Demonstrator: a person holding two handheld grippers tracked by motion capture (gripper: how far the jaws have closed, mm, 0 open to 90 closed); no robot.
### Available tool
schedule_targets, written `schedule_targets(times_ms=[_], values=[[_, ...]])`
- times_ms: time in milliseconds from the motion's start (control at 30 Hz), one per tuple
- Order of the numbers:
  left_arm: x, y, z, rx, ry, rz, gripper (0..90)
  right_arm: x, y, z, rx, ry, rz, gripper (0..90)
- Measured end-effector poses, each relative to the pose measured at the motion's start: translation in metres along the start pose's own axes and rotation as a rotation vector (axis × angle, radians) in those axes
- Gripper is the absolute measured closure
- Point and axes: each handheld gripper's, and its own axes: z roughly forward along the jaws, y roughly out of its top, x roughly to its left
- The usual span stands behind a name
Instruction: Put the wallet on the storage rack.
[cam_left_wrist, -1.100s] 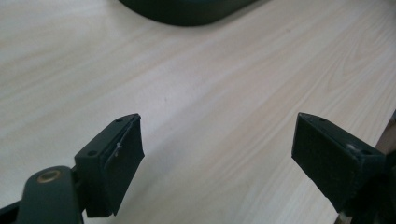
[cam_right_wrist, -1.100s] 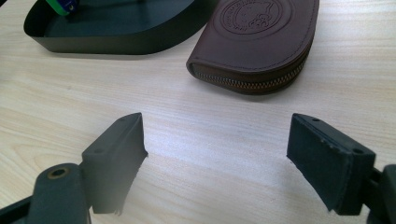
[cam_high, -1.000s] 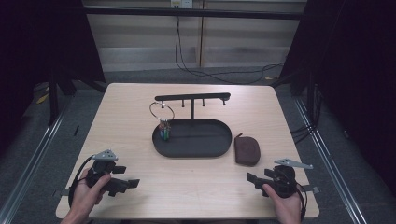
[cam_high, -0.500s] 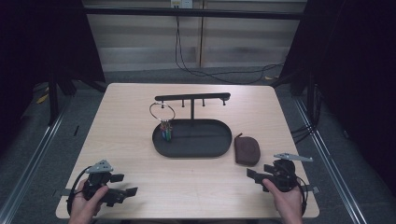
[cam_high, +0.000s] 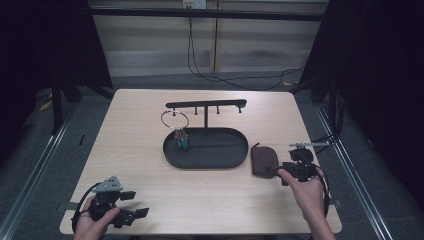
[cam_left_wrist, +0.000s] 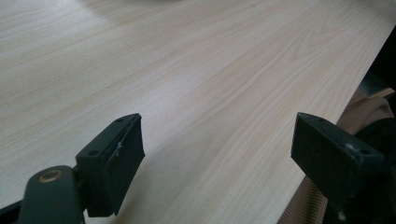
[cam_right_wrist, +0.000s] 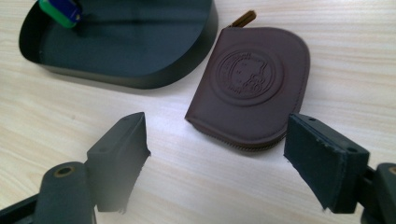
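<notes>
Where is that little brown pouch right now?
The brown pouch lies flat on the table's right side, just right of the black oval tray, directly ahead of the open right tool.

You have a pale wood-grain counter in front of you, its grain clear in both gripper views. Near its middle sits a black oval tray with a T-shaped stand rising from its back edge. A metal ring hangs from the stand's left end, with small green and blue pieces below it in the tray. Just right of the tray lies a brown zip pouch, flat, embossed with a round emblem. Behind the counter, black cables trail across the grey floor
</notes>
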Motion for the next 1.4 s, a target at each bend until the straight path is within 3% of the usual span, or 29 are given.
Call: schedule_targets(times_ms=[233, 400, 433, 533, 633, 700, 767, 833, 967, 1133, 1267, 1400], values=[[0.000, 0.001, -0.002, -0.008, -0.014, 0.007, 17.0, -0.005, 0.016, 0.016, 0.130, -0.041, 0.031, 21.6], [0.000, 0.002, -0.005, -0.024, -0.023, 0.017, 17.0, -0.008, 0.029, 0.024, 0.159, -0.061, 0.062, 23.9], [-0.001, 0.002, -0.005, -0.024, -0.027, 0.022, 17.0, -0.008, 0.033, 0.027, 0.190, -0.074, 0.067, 24.2], [-0.002, 0.002, -0.004, -0.023, -0.035, 0.026, 17.0, -0.008, 0.039, 0.029, 0.205, -0.061, 0.071, 24.8], [-0.003, 0.002, -0.004, -0.021, -0.037, 0.029, 17.0, -0.008, 0.051, 0.034, 0.231, -0.101, 0.069, 24.3], [-0.003, 0.002, -0.004, -0.018, -0.040, 0.033, 17.0, -0.009, 0.054, 0.036, 0.237, -0.103, 0.072, 24.3], [-0.003, 0.002, -0.005, -0.022, -0.032, 0.037, 17.0, -0.010, 0.062, 0.044, 0.299, -0.133, 0.060, 24.1], [-0.003, 0.003, -0.005, -0.025, -0.037, 0.030, 17.0, -0.010, 0.064, 0.047, 0.320, -0.146, 0.062, 24.2], [-0.001, 0.002, -0.006, -0.026, -0.024, 0.030, 17.2, -0.013, 0.067, 0.060, 0.387, -0.150, 0.114, 28.5], [-0.001, 0.002, -0.005, -0.021, -0.021, 0.024, 17.6, -0.012, 0.066, 0.071, 0.432, -0.195, 0.122, 27.5], [-0.002, 0.002, -0.005, -0.018, -0.021, 0.029, 17.6, -0.017, 0.067, 0.078, 0.479, -0.182, 0.155, 23.3], [0.000, 0.001, -0.006, -0.021, -0.027, 0.016, 17.6, -0.022, 0.067, 0.085, 0.485, -0.165, 0.147, 21.8]])
